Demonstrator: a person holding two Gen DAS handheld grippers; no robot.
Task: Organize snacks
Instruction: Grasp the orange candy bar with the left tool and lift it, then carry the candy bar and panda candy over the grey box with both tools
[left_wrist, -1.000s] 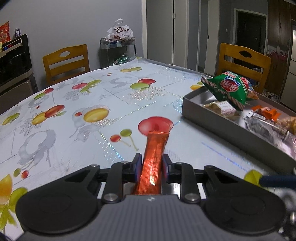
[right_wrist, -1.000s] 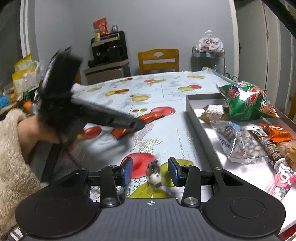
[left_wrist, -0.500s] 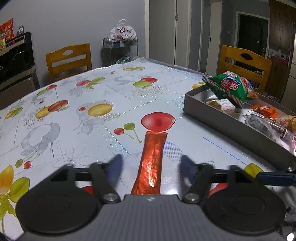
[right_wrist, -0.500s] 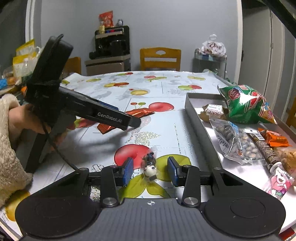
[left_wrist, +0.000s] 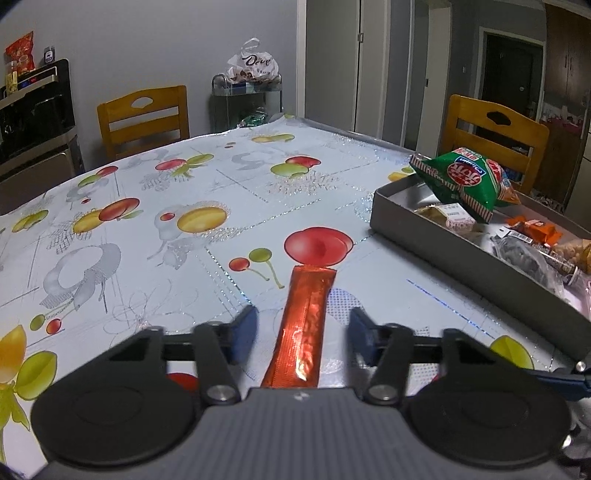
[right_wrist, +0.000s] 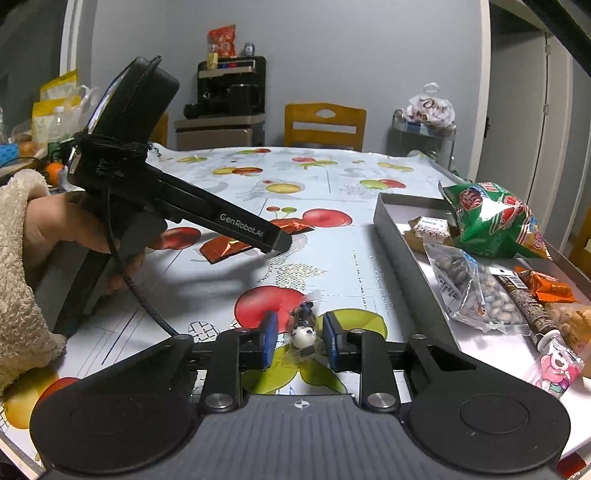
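Observation:
A long orange-red snack stick (left_wrist: 304, 325) lies on the fruit-print tablecloth between the fingers of my open left gripper (left_wrist: 303, 339), which do not touch it. It also shows in the right wrist view (right_wrist: 236, 242), partly behind the left gripper's body (right_wrist: 207, 214). My right gripper (right_wrist: 301, 341) is open around a small clear-wrapped candy with a panda face (right_wrist: 303, 330) lying on the table. The grey tray (left_wrist: 461, 254) at the right holds a green chip bag (right_wrist: 491, 221), a nut pack (right_wrist: 472, 288), and several other snacks.
Wooden chairs (left_wrist: 144, 114) stand at the table's far side and behind the tray (left_wrist: 495, 136). A cart with a white bag (left_wrist: 253, 70) stands against the back wall. A black appliance (right_wrist: 231, 92) sits on a cabinet. The person's sleeved hand (right_wrist: 22, 258) holds the left gripper.
My left gripper has opened and let go of the orange-red stick, which now lies flat on the table. My right gripper has stayed around the panda candy.

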